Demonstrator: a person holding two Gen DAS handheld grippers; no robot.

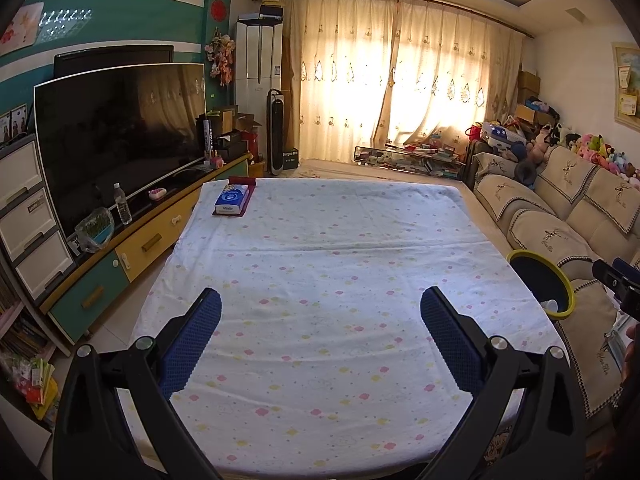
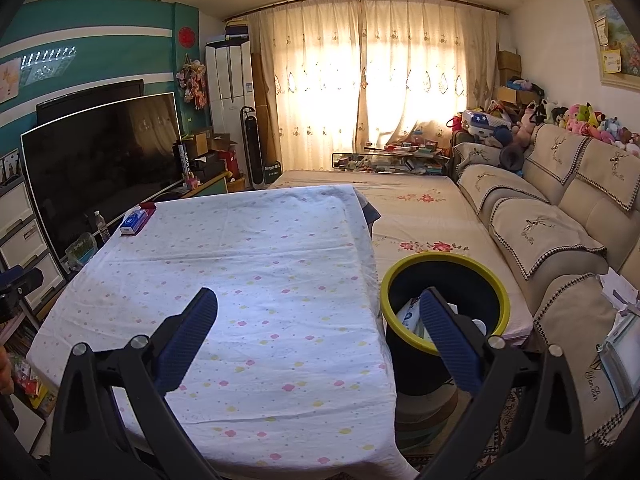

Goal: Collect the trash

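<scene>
- Table [image 1: 320, 280] under a dotted cloth, nearly bare in both views; only a blue tissue pack [image 1: 231, 199] on a dark red tray sits at its far left corner, and that looks like a household item, not trash.
- Trash bin [image 2: 444, 276], black with a yellow rim, stands just beside the table's right edge, on a low stack of things; the sofa [image 2: 560, 240] is on its other side.
- Inside the bin: some white and blue items [image 2: 410, 314], partly hidden by the right gripper's finger; can't tell exactly what they are.
- Left gripper [image 1: 320, 300]: fingers spread wide, nothing between them, hovering above the near half of the cloth.
- Right gripper [image 2: 318, 300]: also spread wide and empty, straddling the table's right edge, right finger over the bin mouth.
- Progress, my read: collecting looks essentially done, with trash in the bin and no loose scraps visible on the cloth.
- Left to do: maybe nothing; possibly a check of the sofa, where papers [image 2: 620, 288] lie at far right, unclear if those count.
</scene>
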